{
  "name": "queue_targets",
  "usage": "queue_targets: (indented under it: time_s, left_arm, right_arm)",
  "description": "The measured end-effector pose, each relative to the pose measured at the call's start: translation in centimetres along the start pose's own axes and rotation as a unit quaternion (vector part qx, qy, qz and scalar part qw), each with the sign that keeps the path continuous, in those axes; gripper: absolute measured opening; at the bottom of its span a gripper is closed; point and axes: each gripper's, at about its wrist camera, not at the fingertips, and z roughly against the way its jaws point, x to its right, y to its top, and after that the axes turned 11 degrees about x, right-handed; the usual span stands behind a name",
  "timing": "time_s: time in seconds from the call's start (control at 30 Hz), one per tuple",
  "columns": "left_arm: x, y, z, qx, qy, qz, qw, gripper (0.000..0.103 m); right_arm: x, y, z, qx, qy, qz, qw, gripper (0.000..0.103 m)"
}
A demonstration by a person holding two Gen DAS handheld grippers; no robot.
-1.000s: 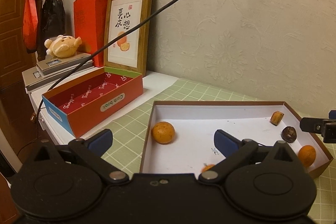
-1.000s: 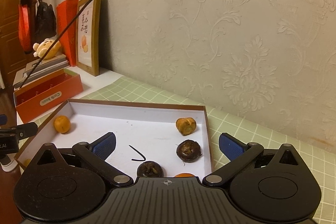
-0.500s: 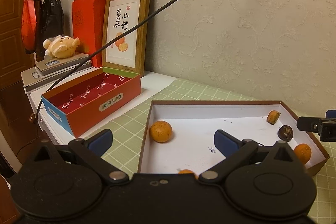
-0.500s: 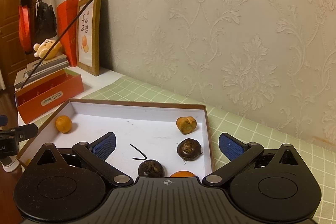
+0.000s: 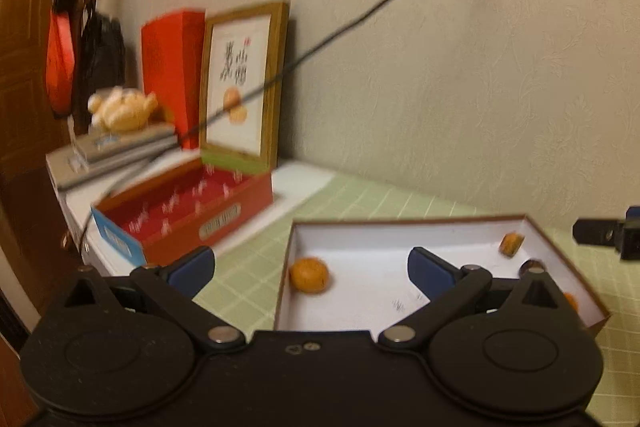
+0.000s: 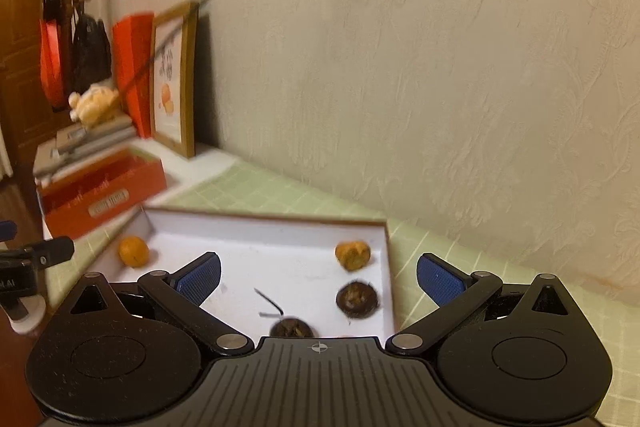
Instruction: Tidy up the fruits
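A shallow brown box with a white inside (image 5: 400,227) (image 6: 264,219) lies on the green checked cloth. In it are an orange fruit (image 5: 309,275) (image 6: 133,251) near the left wall, a small yellow-brown fruit (image 5: 510,243) (image 6: 352,255) at the far right, and two dark round fruits (image 6: 357,299) (image 6: 290,328). An orange one (image 5: 570,301) shows partly behind my finger. My left gripper (image 5: 311,269) is open, raised over the box's left edge. My right gripper (image 6: 319,279) is open above the box's right half. Both hold nothing.
A red open box (image 5: 188,211) (image 6: 104,195) stands left of the tray. Behind it are a framed picture (image 5: 244,83), a red carton (image 5: 170,75), stacked books with a plush toy (image 5: 120,111). A black cable (image 5: 360,15) crosses the wall. A door and hanging bags are at far left.
Both grippers have lifted and tilted up, so the tray sits lower in each view and the frames are blurred. Both stay open; the fruits have not moved.
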Motion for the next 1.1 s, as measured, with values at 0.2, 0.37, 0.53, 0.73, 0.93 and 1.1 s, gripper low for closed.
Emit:
queue_targets:
  time_s: [0.2, 0.37, 0.53, 0.73, 0.93, 1.1]
  left_arm:
    - [-0.5, 2.2, 5.8, 0.011, -0.027, 0.000, 0.9996, 0.097]
    - [-0.6, 2.2, 11.1, 0.023, -0.047, -0.006, 0.9986, 0.097]
    - [-0.6, 1.5, 15.9, 0.042, -0.060, -0.010, 0.9972, 0.097]
    - [-1.0, 0.4, 19.8, 0.072, -0.063, 0.002, 0.9954, 0.097]
    - [-1.1, -0.8, 21.0, 0.087, -0.063, 0.006, 0.9942, 0.097]
    - [-1.3, -1.2, 21.0, 0.093, -0.063, 0.013, 0.9936, 0.097]
  right_arm:
    - [-0.4, 3.1, 7.9, 0.029, 0.010, 0.030, 0.999, 0.103]
    - [-0.4, 3.7, 15.2, 0.053, 0.001, 0.036, 0.998, 0.103]
    - [-0.8, 1.9, 21.6, 0.076, -0.025, 0.040, 0.996, 0.103]
    - [-1.5, -0.8, 25.4, 0.080, -0.044, 0.060, 0.994, 0.103]
    - [-1.1, -2.6, 26.8, 0.080, -0.057, 0.048, 0.994, 0.103]
    - [-1.1, -3.5, 26.6, 0.070, -0.064, 0.054, 0.994, 0.103]
